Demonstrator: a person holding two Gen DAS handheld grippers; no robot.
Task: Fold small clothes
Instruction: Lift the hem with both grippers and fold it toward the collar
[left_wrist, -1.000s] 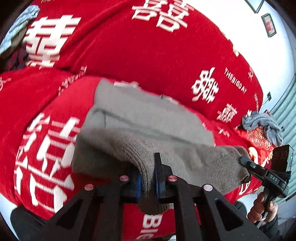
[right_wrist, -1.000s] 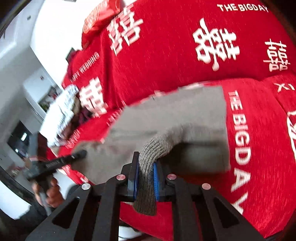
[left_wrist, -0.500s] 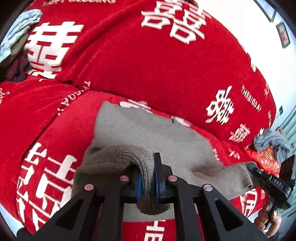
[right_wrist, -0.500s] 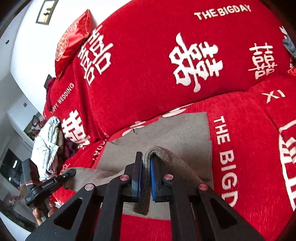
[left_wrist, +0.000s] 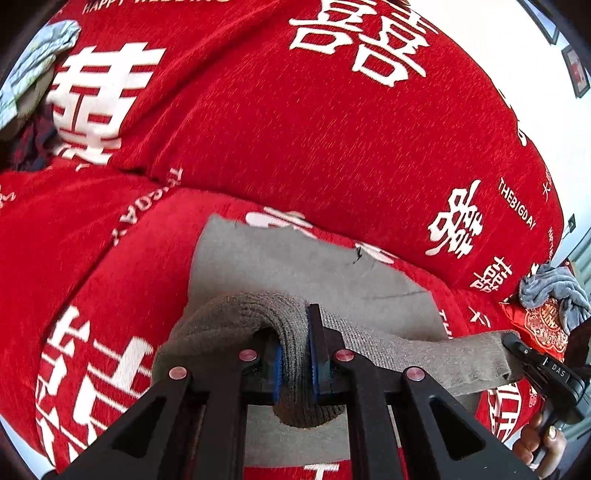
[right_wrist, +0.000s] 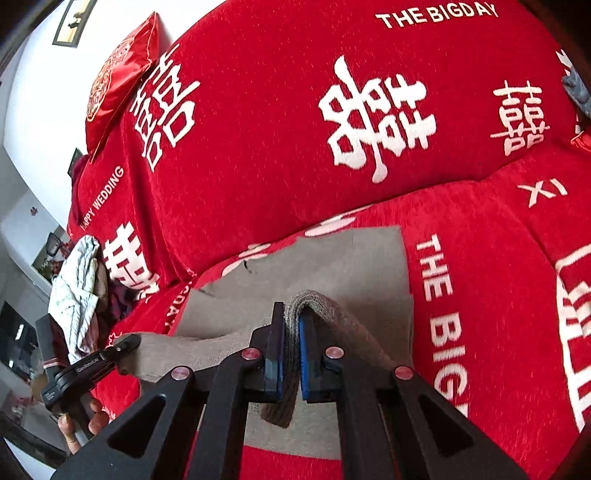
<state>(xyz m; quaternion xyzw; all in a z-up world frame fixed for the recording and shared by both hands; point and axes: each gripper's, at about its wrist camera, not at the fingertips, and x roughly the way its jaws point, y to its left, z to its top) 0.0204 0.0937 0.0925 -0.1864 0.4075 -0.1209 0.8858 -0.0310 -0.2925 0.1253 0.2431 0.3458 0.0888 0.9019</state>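
A grey-brown knit garment (left_wrist: 295, 269) lies spread on the red sofa seat (left_wrist: 122, 266). Its ribbed edge is lifted off the flat layer and stretched between both grippers. My left gripper (left_wrist: 295, 332) is shut on a bunched fold of that ribbing, which hangs out below the blue pads. In the right wrist view my right gripper (right_wrist: 291, 317) is shut on the other end of the ribbed edge above the garment (right_wrist: 351, 266). Each gripper shows in the other's view, the right gripper (left_wrist: 517, 343) and the left gripper (right_wrist: 129, 341), both clamped on the edge's corners.
The sofa backrest (left_wrist: 295, 129), red with white characters, rises just behind the garment. A pile of clothes (right_wrist: 77, 288) sits at the sofa's left end. A grey cloth (left_wrist: 554, 291) lies on a red cushion (left_wrist: 543, 325) at the right end. Another red cushion (right_wrist: 114, 70) tops the backrest.
Both grippers have drawn the ribbed edge back toward the seat's front, so more of the flat grey layer shows beyond them. The right jaws have narrowed on the knit.
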